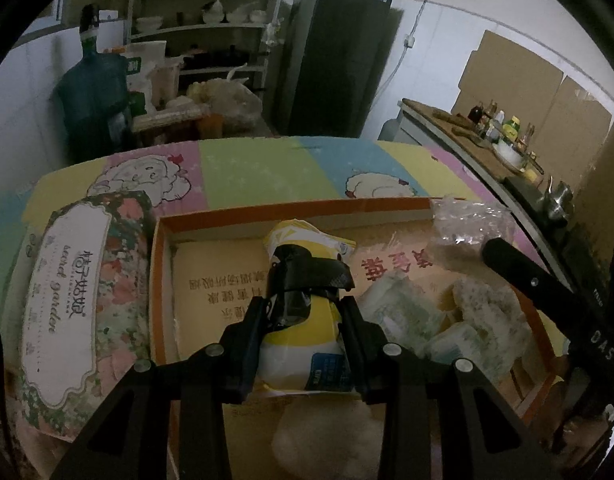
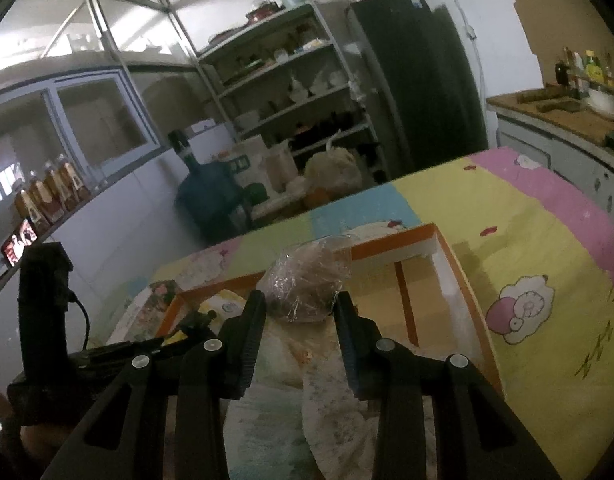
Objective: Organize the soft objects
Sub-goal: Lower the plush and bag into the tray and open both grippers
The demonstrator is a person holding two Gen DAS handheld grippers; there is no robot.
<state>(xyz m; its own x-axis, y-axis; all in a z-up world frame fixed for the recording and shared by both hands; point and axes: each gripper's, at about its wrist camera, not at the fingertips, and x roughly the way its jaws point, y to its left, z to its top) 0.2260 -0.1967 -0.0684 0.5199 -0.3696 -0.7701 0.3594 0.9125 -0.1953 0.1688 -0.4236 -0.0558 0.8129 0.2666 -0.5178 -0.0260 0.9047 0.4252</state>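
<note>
My left gripper (image 1: 303,316) is shut on a yellow and white soft packet (image 1: 303,344) with a blue label and a dark patch near its top. It holds the packet over the orange-rimmed cardboard box (image 1: 291,208). My right gripper (image 2: 301,316) is shut on a brownish bundle wrapped in clear plastic (image 2: 307,284), above the same box (image 2: 395,242). In the left wrist view that wrapped bundle (image 1: 467,228) shows at the box's far right corner. Several pale tissue packs (image 1: 411,316) lie in the box's right half.
A large floral tissue pack (image 1: 75,304) lies left of the box on the pastel sheep-print cloth (image 1: 247,168). A white fluffy thing (image 1: 319,432) sits under my left gripper. A counter with bottles (image 1: 503,128), a dark fridge (image 1: 339,52), shelves and a water jug (image 1: 95,100) stand behind.
</note>
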